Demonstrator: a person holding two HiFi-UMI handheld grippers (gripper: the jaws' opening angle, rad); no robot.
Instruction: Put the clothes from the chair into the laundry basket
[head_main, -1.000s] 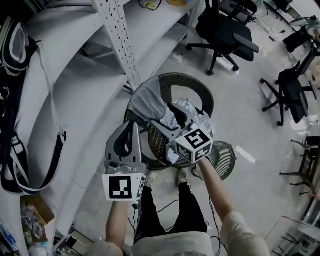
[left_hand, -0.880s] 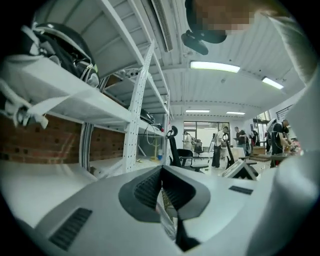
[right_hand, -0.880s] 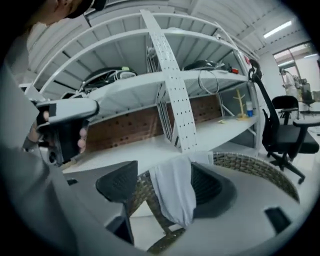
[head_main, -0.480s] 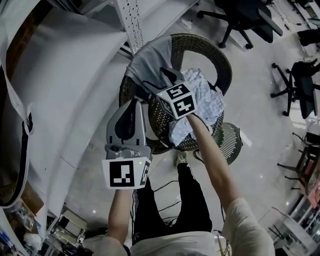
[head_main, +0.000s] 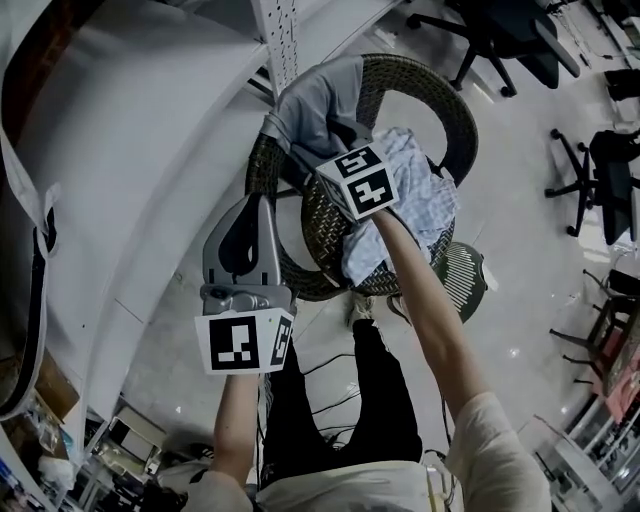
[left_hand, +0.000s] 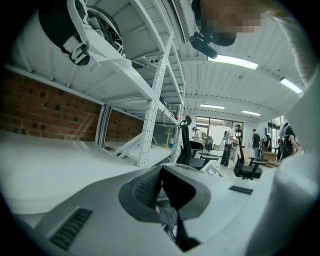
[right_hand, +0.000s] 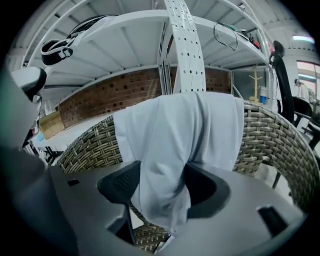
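A white shelving rack (head_main: 150, 150) is filling the upper left of the head view, its perforated upright (head_main: 283, 40) running up to the top edge. Black office chairs (head_main: 500, 40) are standing on the pale floor (head_main: 520, 250) at the upper right. In the right gripper view a brick wall (right_hand: 115, 90) is showing behind the rack. In the left gripper view a black strap (left_hand: 75, 30) is lying on a high shelf at upper left, ceiling lights (left_hand: 232, 61) are glowing at upper right, and several people (left_hand: 232, 145) are standing far off at centre right.
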